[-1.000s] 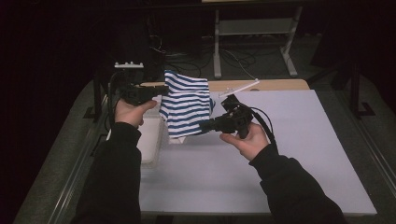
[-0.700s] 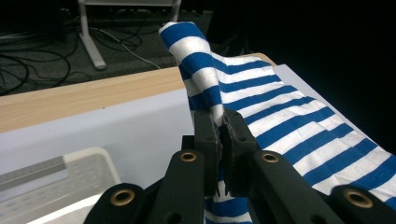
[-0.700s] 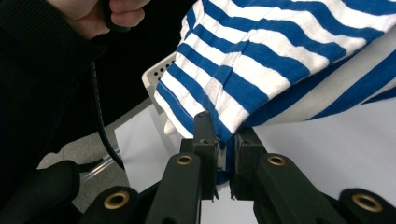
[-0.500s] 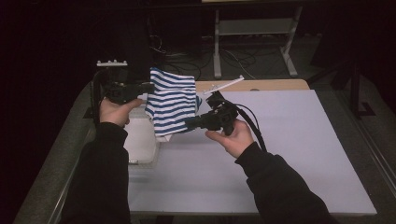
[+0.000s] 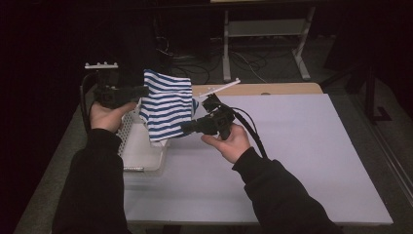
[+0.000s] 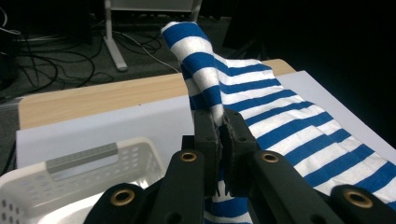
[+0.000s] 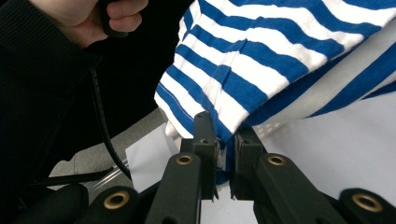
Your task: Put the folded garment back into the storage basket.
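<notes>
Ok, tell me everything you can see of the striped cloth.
The striped cloth is a soft, knit-looking garment with blue and white horizontal stripes. It hangs in the air, spread between two grips: the left tool is shut on one edge, the right tool on another. It sags between them over the white perforated basket at the left of the pale table. Whether its lower end touches the basket I cannot tell.

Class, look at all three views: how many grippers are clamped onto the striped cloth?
2. The left gripper pinches the striped cloth at its upper edge above the white basket; the right gripper pinches its lower edge over the table.
</notes>
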Demonstrator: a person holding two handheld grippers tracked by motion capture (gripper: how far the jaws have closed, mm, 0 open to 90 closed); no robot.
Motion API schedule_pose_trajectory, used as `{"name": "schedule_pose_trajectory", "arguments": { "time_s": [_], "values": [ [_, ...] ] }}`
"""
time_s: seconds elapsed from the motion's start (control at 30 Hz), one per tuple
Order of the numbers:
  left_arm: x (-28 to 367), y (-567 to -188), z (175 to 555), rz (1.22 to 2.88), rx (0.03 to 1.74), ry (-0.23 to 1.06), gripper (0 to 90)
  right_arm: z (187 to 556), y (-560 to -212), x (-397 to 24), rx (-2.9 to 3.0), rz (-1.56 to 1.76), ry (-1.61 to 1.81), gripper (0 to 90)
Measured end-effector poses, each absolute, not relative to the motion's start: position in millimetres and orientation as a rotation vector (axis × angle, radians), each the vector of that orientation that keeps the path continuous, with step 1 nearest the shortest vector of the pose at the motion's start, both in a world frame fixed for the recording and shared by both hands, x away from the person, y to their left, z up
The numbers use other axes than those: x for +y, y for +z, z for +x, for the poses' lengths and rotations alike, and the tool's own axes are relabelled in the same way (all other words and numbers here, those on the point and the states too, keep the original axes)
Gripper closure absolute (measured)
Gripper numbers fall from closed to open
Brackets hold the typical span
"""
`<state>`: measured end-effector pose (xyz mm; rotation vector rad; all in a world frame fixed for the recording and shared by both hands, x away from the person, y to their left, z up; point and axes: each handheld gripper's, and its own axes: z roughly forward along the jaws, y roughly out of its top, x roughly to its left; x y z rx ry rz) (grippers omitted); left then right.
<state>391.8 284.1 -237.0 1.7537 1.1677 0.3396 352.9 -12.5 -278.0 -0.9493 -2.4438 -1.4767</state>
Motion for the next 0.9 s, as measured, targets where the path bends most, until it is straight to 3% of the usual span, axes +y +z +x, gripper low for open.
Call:
{"name": "schedule_pose_trajectory", "arguments": {
  "time_s": [0.9],
  "values": [
    [330, -238, 384, 1.737, 1.207, 0.406, 84.8, 359, -284, 37, -2.398, -0.926, -1.475, 81.9]
  ]
}}
